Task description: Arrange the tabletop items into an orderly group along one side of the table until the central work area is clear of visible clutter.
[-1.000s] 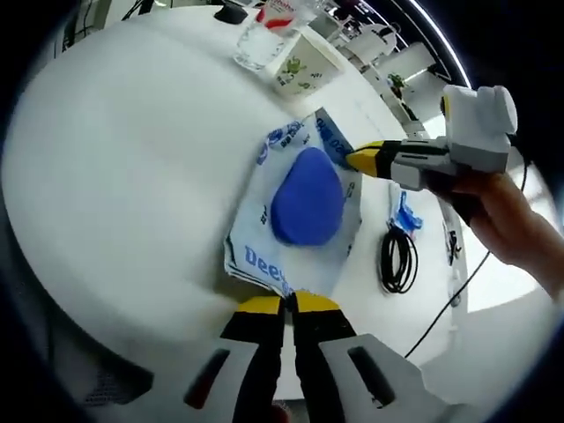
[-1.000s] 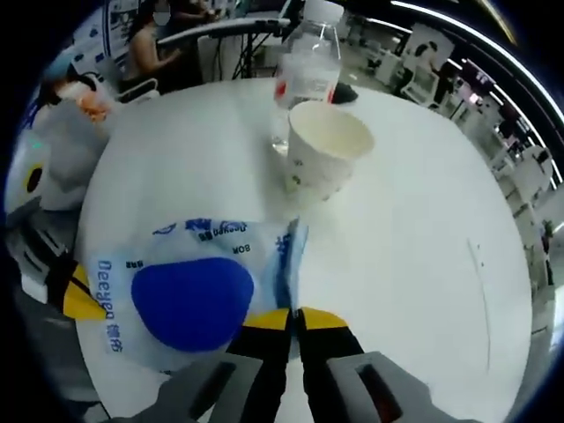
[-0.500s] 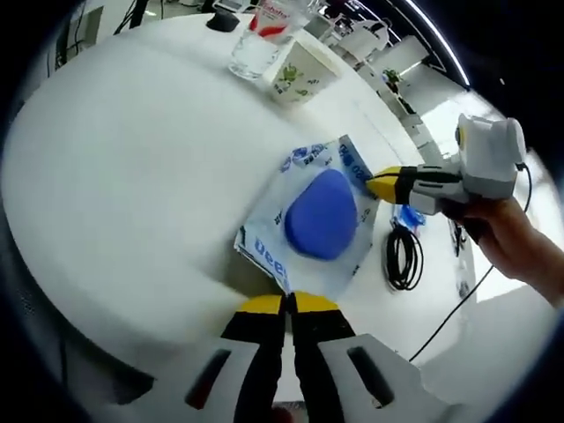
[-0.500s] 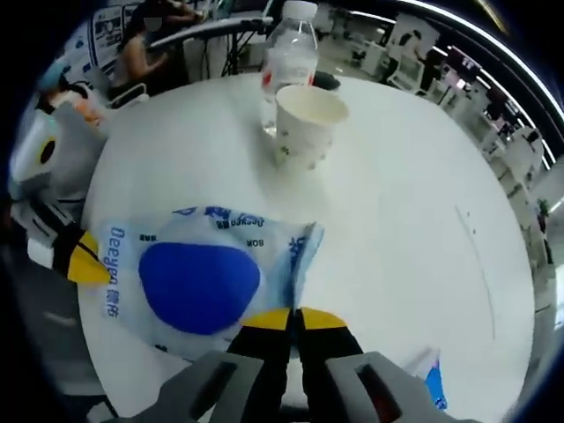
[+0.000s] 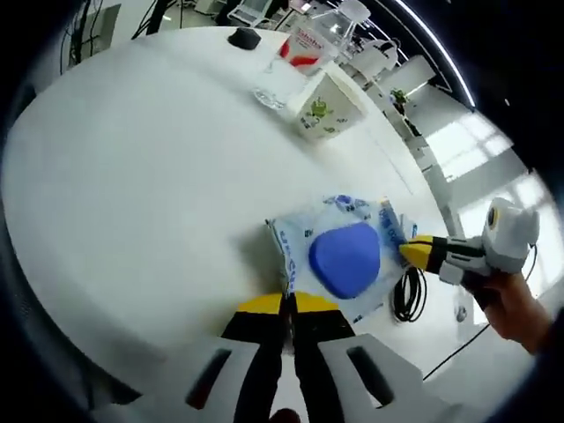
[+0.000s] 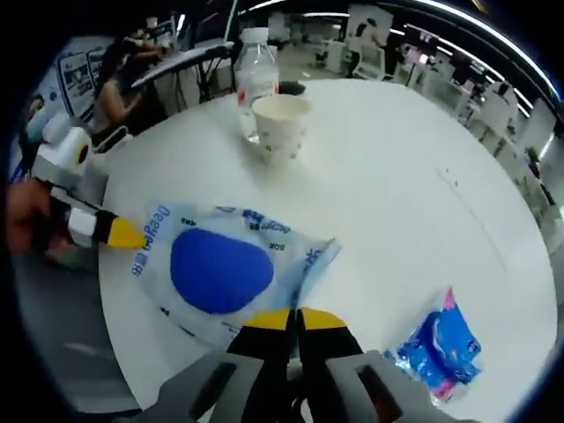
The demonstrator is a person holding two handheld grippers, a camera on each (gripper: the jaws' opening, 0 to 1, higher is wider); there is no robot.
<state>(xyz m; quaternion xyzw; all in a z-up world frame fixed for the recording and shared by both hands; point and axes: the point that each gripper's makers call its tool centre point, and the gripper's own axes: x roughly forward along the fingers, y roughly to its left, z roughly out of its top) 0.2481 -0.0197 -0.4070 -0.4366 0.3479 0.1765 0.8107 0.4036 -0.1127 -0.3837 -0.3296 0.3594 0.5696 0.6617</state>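
Right gripper view, both grippers' fingers pinching clear packet (image 6: 220, 269), paper cup (image 6: 280, 123), bottle (image 6: 254, 75), blue pack (image 6: 438, 345) nearby

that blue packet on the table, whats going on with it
A person holds a gripper in each hand, and both are shut on the clear packet with the blue pad: the left gripper on one edge, the right gripper on the opposite edge. It sits near the rim of the white table. A paper cup and water bottle stand together further in, and a small blue pack lies apart.
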